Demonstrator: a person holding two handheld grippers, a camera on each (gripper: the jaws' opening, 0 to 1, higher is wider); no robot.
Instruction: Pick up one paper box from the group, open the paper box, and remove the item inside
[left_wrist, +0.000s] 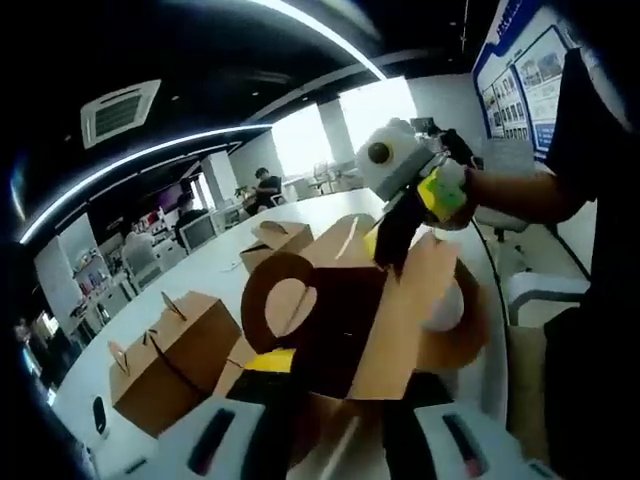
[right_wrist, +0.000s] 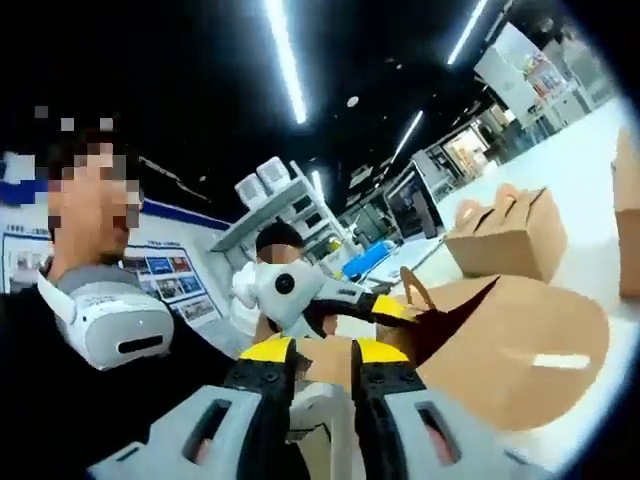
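My left claw (left_wrist: 320, 425) clamps the paper box (left_wrist: 345, 320); right claw (right_wrist: 322, 365) pinches its flap (right_wrist: 325, 362). Peel slowly outward, avoid tearing, keep base steady.

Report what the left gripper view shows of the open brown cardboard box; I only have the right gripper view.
Observer: The open brown cardboard box rises between the jaws of the left hand-held gripper, with its rounded flaps spread.
Operator: Confirm my grip.
Observer: The right hand-held gripper pinches the top edge of a tan flap.
Operator: Count the closed boxes.
Observer: Two closed brown handled boxes sit on the white table, one nearer and one farther.
Operator: Check for the item.
Observer: The box's inside is dark, so I cannot tell.
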